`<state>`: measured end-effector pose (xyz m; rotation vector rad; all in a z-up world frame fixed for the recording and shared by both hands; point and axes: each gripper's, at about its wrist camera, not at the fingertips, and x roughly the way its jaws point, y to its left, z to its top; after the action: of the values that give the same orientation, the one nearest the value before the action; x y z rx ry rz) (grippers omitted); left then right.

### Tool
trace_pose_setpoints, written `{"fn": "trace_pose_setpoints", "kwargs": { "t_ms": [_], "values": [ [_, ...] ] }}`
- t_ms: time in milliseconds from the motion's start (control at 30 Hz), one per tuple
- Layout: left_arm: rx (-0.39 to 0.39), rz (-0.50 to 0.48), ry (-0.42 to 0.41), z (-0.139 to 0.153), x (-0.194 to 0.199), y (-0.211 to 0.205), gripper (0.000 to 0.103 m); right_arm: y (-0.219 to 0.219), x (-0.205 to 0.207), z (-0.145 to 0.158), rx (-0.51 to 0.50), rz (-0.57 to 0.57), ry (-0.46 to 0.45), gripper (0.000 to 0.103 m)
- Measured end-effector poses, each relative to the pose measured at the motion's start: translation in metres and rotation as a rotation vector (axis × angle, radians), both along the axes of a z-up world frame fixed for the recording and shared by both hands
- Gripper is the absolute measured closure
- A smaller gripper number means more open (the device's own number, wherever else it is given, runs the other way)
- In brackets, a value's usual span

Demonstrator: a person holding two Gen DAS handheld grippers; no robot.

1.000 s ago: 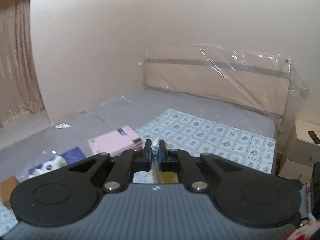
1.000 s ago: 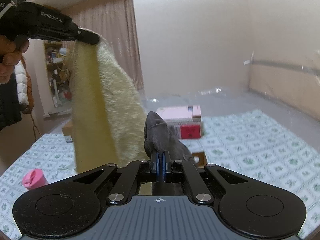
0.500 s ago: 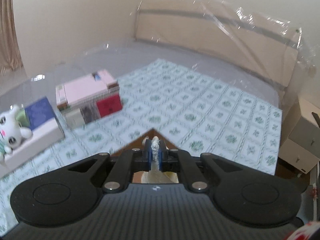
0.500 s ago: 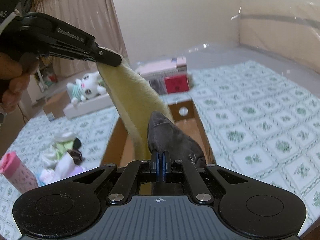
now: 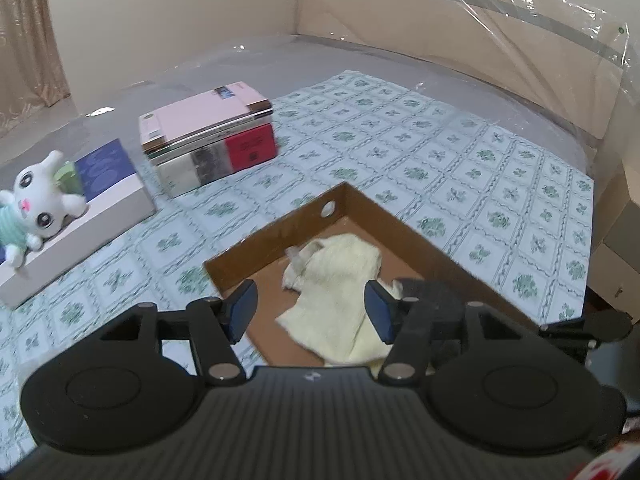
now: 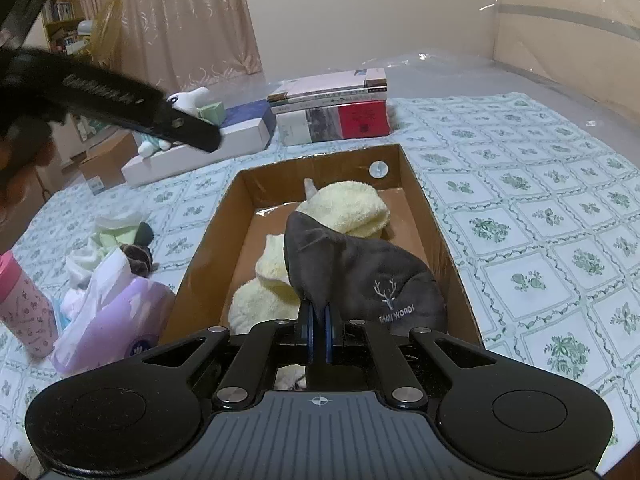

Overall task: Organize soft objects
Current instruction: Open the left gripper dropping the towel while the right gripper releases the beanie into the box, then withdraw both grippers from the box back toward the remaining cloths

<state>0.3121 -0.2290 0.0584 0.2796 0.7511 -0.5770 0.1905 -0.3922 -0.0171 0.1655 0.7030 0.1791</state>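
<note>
A fluffy pale-yellow towel (image 5: 336, 276) lies crumpled in the open cardboard box (image 5: 272, 240) on the patterned bedspread. Just above it hangs my left gripper (image 5: 312, 312), its jaws opening and its blue pads clear of the towel. In the right wrist view the same towel (image 6: 348, 208) fills the box (image 6: 320, 168). My right gripper (image 6: 319, 320) is shut on a dark grey cloth (image 6: 352, 264) with a deer logo, which droops over the towel at the box's near end. The left gripper (image 6: 200, 136) shows as a black bar above the box's left side, held by a hand.
A stack of books (image 5: 208, 136) and a white plush toy (image 5: 36, 208) on a flat white box sit beyond the cardboard box. Left of the box lie a purple tissue pack (image 6: 116, 308), a pink cup (image 6: 20, 304) and several small cloths (image 6: 116, 240).
Both grippers came down over the box. The left gripper opened and let go of the yellow towel, which dropped into the box. The right stays shut on the grey cloth.
</note>
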Motion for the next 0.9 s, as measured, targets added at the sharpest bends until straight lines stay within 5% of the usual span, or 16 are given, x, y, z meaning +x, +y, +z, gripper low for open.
{"fn": "trace_pose_setpoints", "kwargs": {
  "t_ms": [67, 133, 500, 900],
  "values": [
    [-0.006, 0.017, -0.003, 0.002, -0.011, 0.009, 0.042, 0.001, -0.005, 0.002, 0.006, -0.009, 0.004, 0.079],
    [-0.019, 0.029, -0.002, 0.003, -0.021, 0.018, 0.042, 0.001, -0.013, 0.006, 0.013, -0.024, -0.009, 0.036],
    [-0.125, 0.154, -0.039, 0.022, -0.105, 0.096, 0.038, 0.026, -0.082, 0.044, 0.086, -0.042, -0.099, 0.035],
    [-0.210, 0.353, -0.061, 0.014, -0.202, 0.199, 0.035, 0.094, -0.130, 0.061, 0.063, -0.010, -0.046, 0.035]
  ]
}}
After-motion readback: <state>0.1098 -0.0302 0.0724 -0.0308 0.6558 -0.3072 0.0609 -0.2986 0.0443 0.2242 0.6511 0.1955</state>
